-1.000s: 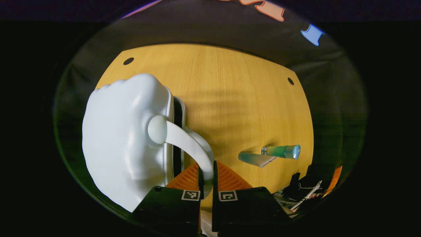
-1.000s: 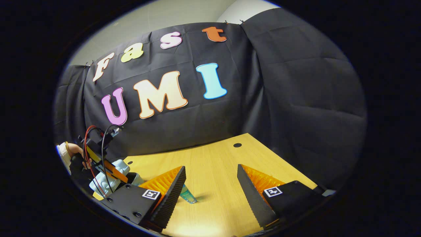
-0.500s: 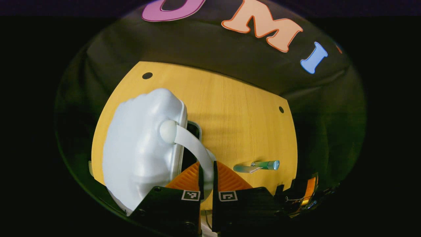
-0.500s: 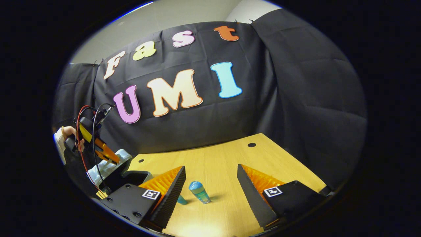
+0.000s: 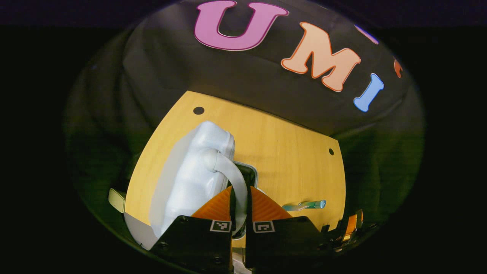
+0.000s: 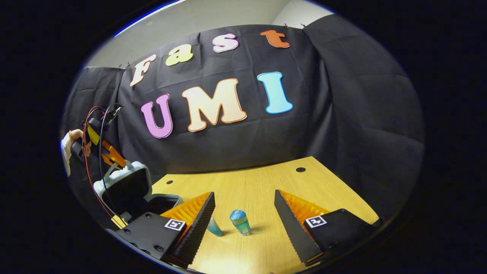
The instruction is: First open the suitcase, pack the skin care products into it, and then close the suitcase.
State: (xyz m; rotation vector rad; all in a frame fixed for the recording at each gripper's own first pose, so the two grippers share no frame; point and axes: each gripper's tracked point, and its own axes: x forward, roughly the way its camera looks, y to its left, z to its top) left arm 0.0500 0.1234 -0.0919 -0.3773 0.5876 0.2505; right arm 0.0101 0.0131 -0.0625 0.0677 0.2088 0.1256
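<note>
Left claw [image 5: 239, 213] is clamped on the lid handle [image 5: 232, 179]; right claw [image 6: 243, 220] is wide open, empty. If the handle is dropped, lid [image 6: 123, 182] slams shut; bottles [image 6: 240, 222] stay unpacked.

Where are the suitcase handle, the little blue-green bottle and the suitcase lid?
suitcase handle [image 5: 234, 179], left gripper view, on its curved strap.
blue-green bottle [image 6: 241, 223], right gripper view, on its body below the cap.
suitcase lid [image 6: 123, 187], right gripper view, on its dark inner face.
</note>
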